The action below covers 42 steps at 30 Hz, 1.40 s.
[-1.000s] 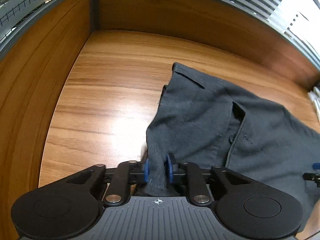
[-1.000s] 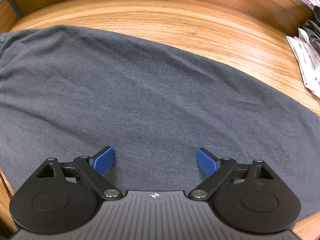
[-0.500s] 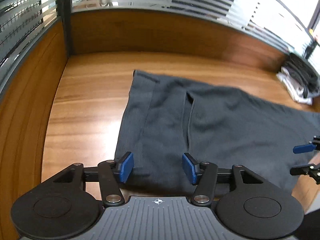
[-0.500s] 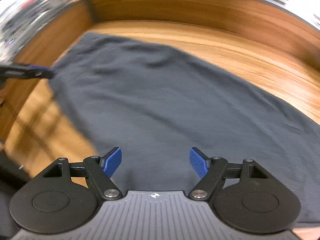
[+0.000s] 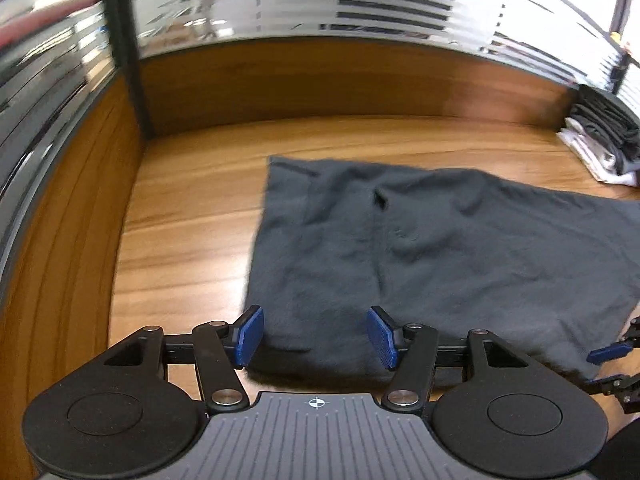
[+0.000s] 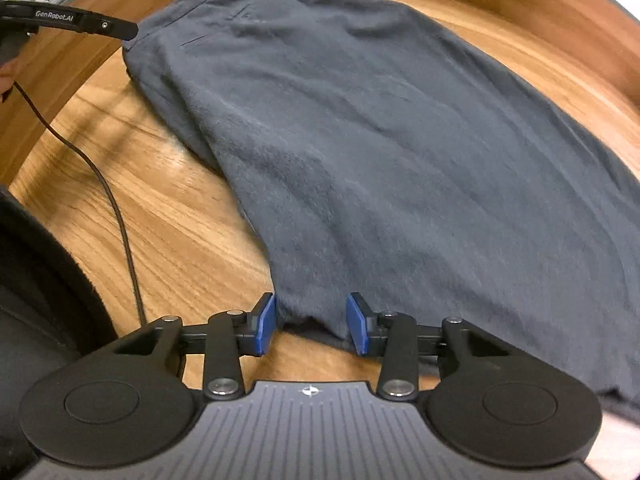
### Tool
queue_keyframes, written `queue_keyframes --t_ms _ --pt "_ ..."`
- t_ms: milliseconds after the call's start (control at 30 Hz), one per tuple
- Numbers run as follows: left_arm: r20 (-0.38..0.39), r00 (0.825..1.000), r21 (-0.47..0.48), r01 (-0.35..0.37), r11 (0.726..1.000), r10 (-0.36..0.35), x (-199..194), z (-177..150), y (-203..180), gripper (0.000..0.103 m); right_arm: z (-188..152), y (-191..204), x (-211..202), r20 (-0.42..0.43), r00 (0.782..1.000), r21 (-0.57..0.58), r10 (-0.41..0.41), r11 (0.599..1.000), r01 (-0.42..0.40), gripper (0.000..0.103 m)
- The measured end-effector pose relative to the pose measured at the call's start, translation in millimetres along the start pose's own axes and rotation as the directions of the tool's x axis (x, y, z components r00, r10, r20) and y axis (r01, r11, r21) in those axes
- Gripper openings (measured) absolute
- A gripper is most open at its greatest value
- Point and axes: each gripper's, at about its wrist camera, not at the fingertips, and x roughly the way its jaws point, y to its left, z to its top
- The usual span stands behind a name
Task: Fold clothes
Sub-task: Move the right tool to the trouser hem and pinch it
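Dark grey trousers [image 5: 440, 248] lie flat on a wooden desk [image 5: 192, 216], their long axis running from the waistband at the left out toward the right, where the legs pass beyond the left wrist view's edge. The waistband end sits nearer the desk's left corner, bounded by wood panels [image 5: 320, 80] topped with frosted glass. At far right, a stack of folded clothes [image 5: 600, 140] rests against the back panel, well apart from the trousers.

The left gripper [image 5: 316, 336] hangs angled steeply down over the near edge of the waistband end, its blue pads [image 5: 250, 334] spread apart with cloth visible below the gap but neither pad pressing on it. The right gripper [image 6: 311, 326] is likewise tipped steeply down over the near edge of the trouser legs; its jaws are closing, a small fold of the grey fabric's edge between them, the pads not yet pinching it.

In the right wrist view the trousers run diagonally, waistband at the upper left, legs broadening toward the lower right. A thin black cable [image 6: 112, 200] trails across the bare wood at left, beside a dark sleeve [image 6: 36, 280].
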Motion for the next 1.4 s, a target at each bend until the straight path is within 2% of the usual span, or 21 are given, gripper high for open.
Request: queue_keyframes --t_ms 100,267,467,600,667,733,867,1067,1167,1267,1400 --pt "0.005 1.0 0.037 0.023 0.999 -0.023 -0.5 4.8 -16.7 0.06 -5.2 -8.4 -22.3 0.068 0.998 0.071 0.007 0.997 -0.011 0.045" --pt "-0.014 0.993 0.128 0.115 0.985 -0.114 3.0 6.0 -65.3 0.06 -20.3 -38.3 -62.4 0.156 0.985 0.221 -0.07 0.975 0.034 0.047" --pt "-0.089 0.967 0.235 0.254 0.938 -0.239 17.9 1.4 -141.5 0.061 -56.5 -104.3 -88.4 0.136 0.97 0.407 -0.2 0.904 0.129 0.047" --pt "-0.137 0.95 0.261 0.309 0.915 -0.281 30.3 2.5 -188.7 0.061 -88.7 -160.8 -109.7 0.098 0.946 0.547 -0.309 0.811 0.208 0.05" --pt "-0.156 0.946 0.254 0.316 0.914 -0.284 35.8 4.1 -209.8 0.061 -106.6 -190.2 -120.5 0.072 0.929 0.616 -0.364 0.748 0.246 0.051" --pt "-0.17 0.945 0.228 0.312 0.922 -0.278 40.5 7.0 -227.9 0.061 -124.5 -217.9 -133.4 0.048 0.91 0.676 -0.413 0.683 0.274 0.056" --pt "-0.184 0.947 0.162 0.292 0.942 -0.262 52.5 13.6 -259.0 0.061 -167.3 -280.6 -154.4 0.023 0.886 0.796 -0.464 0.544 0.265 0.056" --pt "-0.19 0.95 0.088 0.267 0.96 -0.247 65.8 32.5 -303.6 0.062 -224.7 -371.6 -176.0 -0.018 0.853 0.907 -0.521 0.351 0.233 0.056" --pt "-0.182 0.953 0.04 0.252 0.967 -0.241 70.1 42.4 -321.4 0.063 -246.9 -413.7 -179.0 -0.037 0.842 0.929 -0.538 0.292 0.227 0.056" --pt "-0.173 0.956 -0.003 0.239 0.971 -0.236 72.2 50.4 -337.0 0.064 -259.4 -453.2 -177.7 -0.047 0.838 0.939 -0.544 0.262 0.223 0.056" --pt "-0.168 0.96 -0.021 0.222 0.975 -0.222 70.1 58.3 -357.1 0.065 -262.0 -485.9 -171.9 -0.054 0.832 0.934 -0.552 0.267 0.237 0.056"
